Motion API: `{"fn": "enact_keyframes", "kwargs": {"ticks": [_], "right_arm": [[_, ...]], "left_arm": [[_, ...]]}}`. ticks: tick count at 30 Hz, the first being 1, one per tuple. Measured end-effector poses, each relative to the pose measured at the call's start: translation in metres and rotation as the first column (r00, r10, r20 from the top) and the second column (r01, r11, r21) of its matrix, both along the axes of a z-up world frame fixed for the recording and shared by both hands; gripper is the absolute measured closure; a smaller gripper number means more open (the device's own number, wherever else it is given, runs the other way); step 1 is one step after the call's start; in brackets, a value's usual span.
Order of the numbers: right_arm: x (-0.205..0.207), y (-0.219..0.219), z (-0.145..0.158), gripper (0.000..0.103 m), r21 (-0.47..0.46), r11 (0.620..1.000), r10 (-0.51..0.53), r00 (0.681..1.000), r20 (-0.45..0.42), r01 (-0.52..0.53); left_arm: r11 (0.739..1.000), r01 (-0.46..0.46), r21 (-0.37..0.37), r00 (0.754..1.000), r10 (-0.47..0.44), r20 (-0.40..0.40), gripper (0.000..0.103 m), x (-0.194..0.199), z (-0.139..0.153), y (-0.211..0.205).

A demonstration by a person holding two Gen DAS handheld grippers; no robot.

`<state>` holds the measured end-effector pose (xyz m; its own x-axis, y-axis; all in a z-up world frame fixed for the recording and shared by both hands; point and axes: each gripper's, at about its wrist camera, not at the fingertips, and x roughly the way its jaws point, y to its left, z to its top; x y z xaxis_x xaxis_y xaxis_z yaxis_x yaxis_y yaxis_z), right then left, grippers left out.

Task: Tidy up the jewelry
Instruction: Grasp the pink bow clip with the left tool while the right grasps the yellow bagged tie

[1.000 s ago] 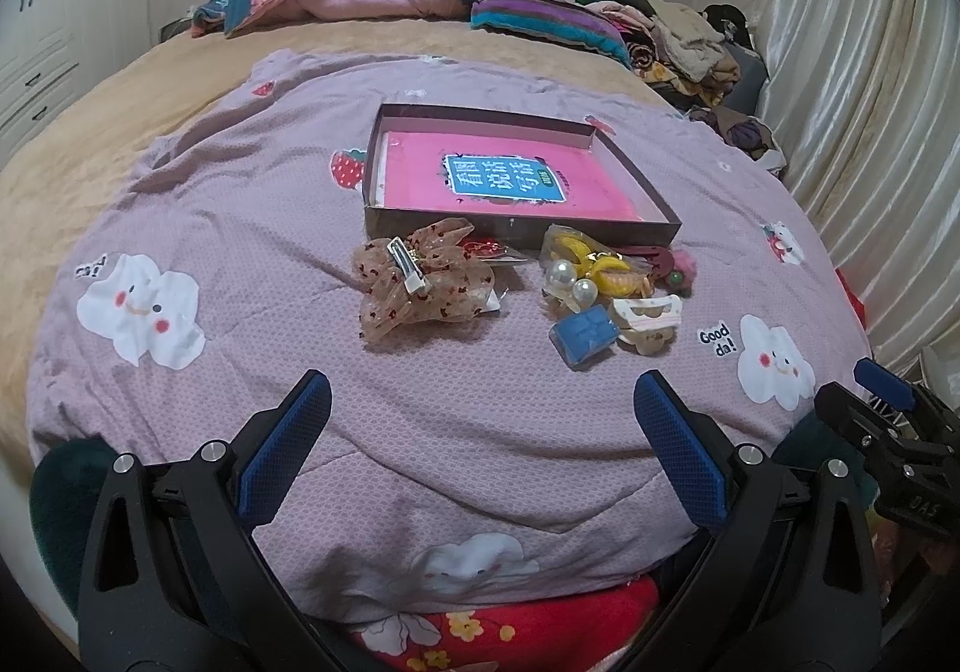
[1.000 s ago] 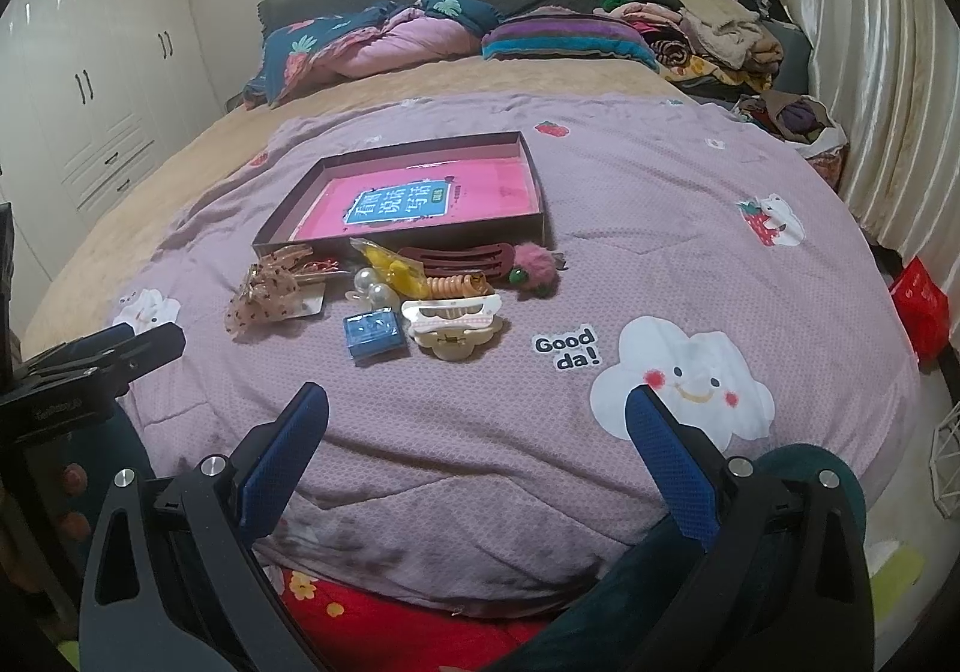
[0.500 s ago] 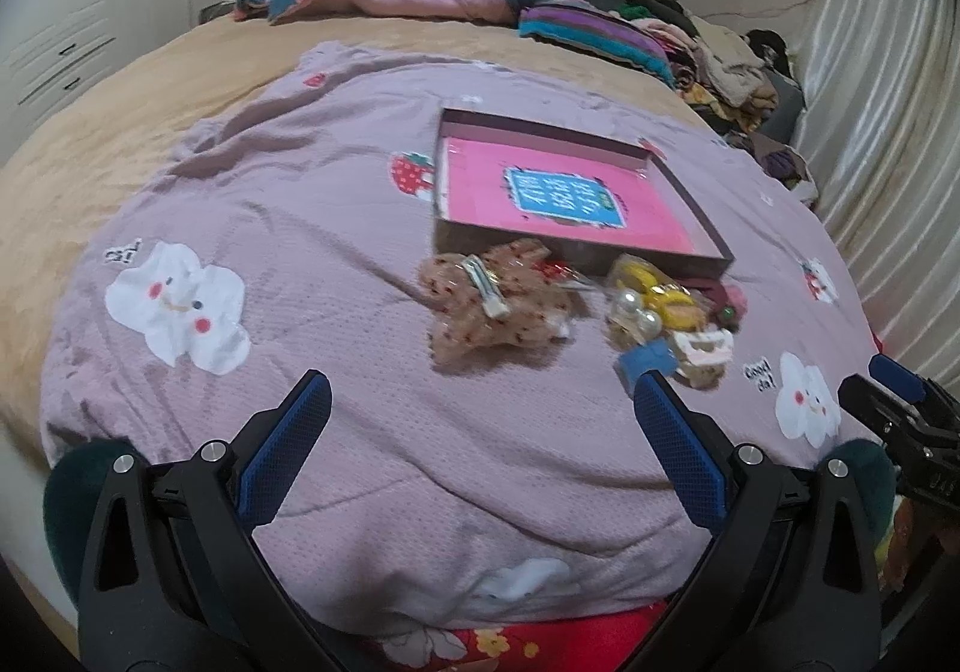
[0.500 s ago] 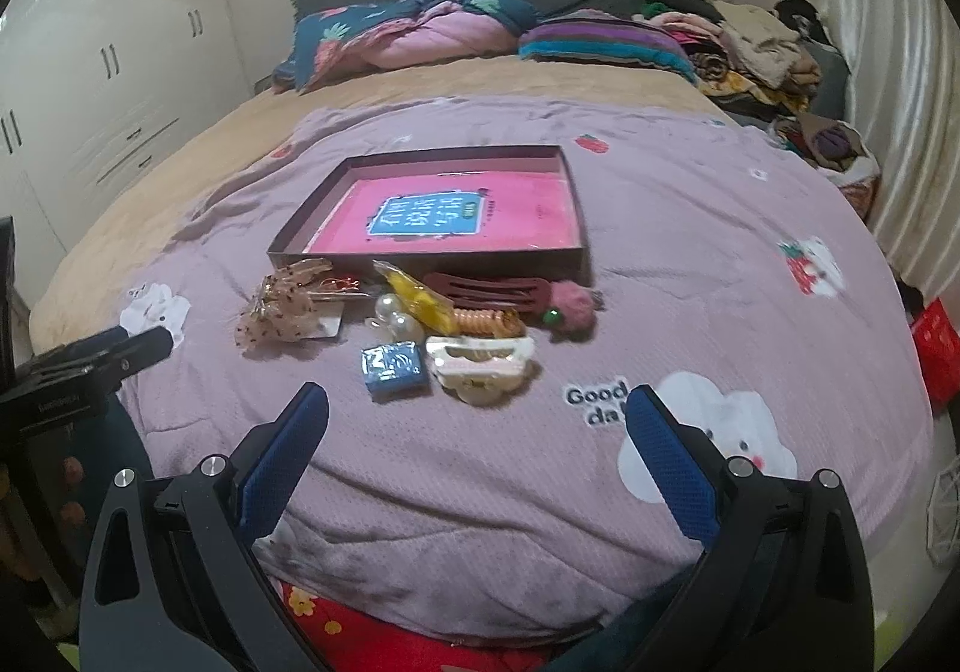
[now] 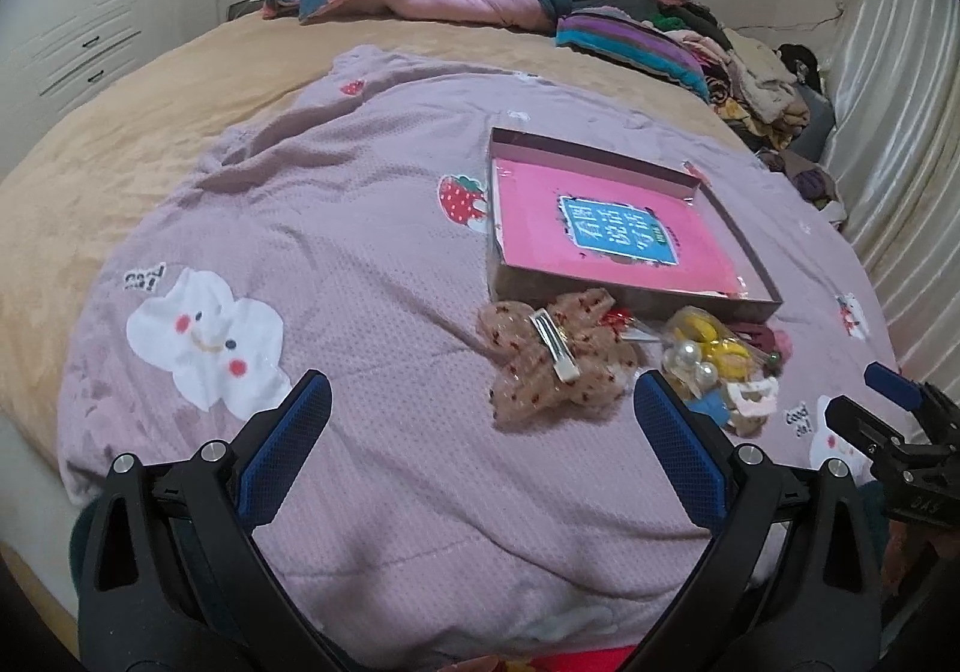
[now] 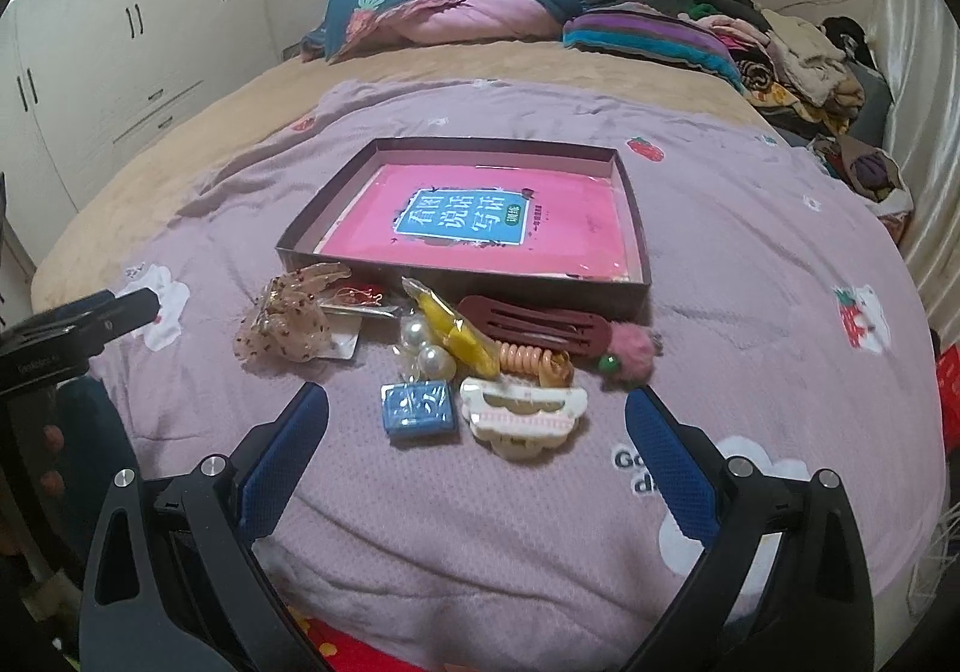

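A shallow dark box with a pink book inside lies on the purple quilt; it also shows in the left wrist view. In front of it lies a pile of hair accessories: a dotted bow clip, pearl pieces, a yellow packet, a maroon clip, a cream claw clip, a blue square packet and a pink pompom. My left gripper is open, near and left of the bow. My right gripper is open, just short of the blue packet and claw clip.
The purple quilt covers a tan bed. Pillows and folded bedding lie at the head, a clothes pile at the right. White wardrobes stand on the left, a curtain on the right.
Both grippers have moved closer over the quilt. The left view has swung left, so the pile sits further right. The right gripper has neared the pile. Both stay open.
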<state>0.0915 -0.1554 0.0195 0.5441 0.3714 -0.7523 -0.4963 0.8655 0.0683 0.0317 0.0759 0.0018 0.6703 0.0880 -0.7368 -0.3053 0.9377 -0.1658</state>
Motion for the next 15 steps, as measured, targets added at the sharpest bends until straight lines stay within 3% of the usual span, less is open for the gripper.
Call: {"fn": "enact_keyframes", "kwargs": {"ticks": [8, 11, 15], "right_arm": [[0.027, 0.019, -0.014, 0.006, -0.047, 0.998, 0.036, 0.999, -0.003, -0.036], [0.036, 0.026, -0.022, 0.018, -0.062, 0.997, 0.052, 0.999, -0.018, -0.053], [0.05, 0.03, -0.033, 0.023, -0.061, 0.996, 0.059, 0.997, -0.043, -0.061]], "left_arm": [[1.0, 0.007, -0.03, 0.999, -0.008, -0.035, 0.008, 0.022, -0.012, 0.005], [0.999, 0.016, -0.051, 0.998, -0.019, -0.059, 0.008, 0.031, -0.018, 0.005], [0.998, 0.021, -0.056, 0.996, -0.026, -0.088, 0.008, 0.042, -0.028, 0.004]]}}
